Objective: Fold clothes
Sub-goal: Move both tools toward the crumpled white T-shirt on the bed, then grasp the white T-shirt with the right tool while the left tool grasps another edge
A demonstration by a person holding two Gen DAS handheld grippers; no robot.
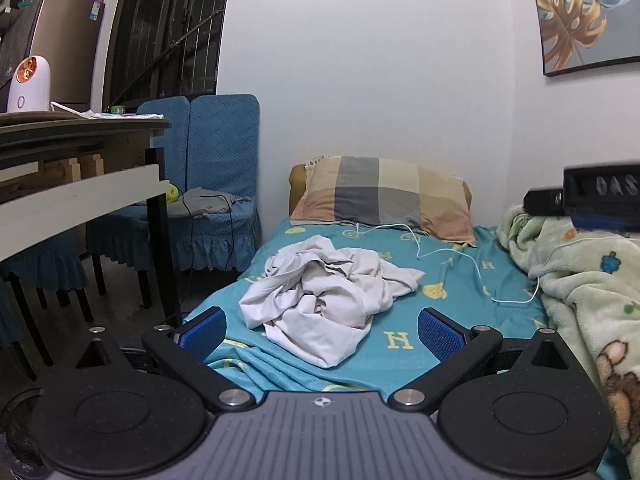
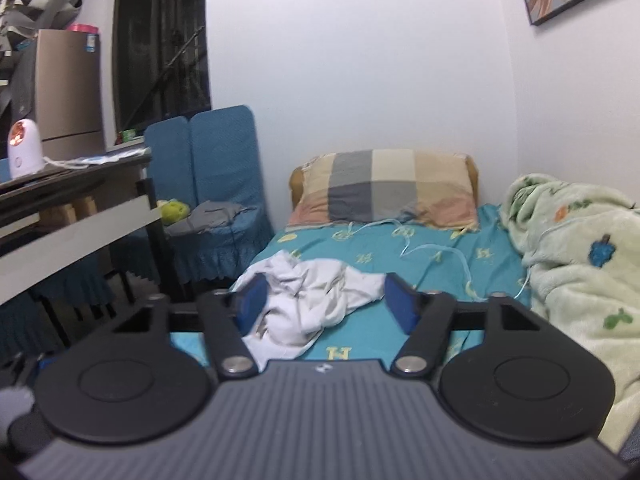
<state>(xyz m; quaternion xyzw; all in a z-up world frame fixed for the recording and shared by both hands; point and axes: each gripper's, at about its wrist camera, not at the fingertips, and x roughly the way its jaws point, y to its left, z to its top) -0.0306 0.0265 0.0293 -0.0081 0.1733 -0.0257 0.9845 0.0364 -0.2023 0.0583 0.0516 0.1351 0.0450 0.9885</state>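
The crumpled off-white cotton garment (image 1: 326, 294) lies in a loose heap on the teal printed bedsheet (image 1: 452, 276), toward the near left part of the bed, short of the plaid pillow (image 1: 382, 196) at the far end. In the left wrist view the left gripper (image 1: 320, 334) hovers just short of the heap with its blue-padded jaws spread wide and nothing between them; a thin white charging cable (image 1: 476, 268) trails across the sheet to the right of the garment, and a wide sweep could snag it and drag it into the fold. The pale green fleece blanket (image 1: 580, 280) bunched on the right leaves little flat sheet for spreading the cloth. In the right wrist view the right gripper (image 2: 326, 300) frames the same garment (image 2: 308, 300), its jaws partly apart and gripping no cloth as far as I can tell; this view is blurred. Closing on the tangled middle could pinch several layers at once, so the heap would lift as a lump rather than open out.
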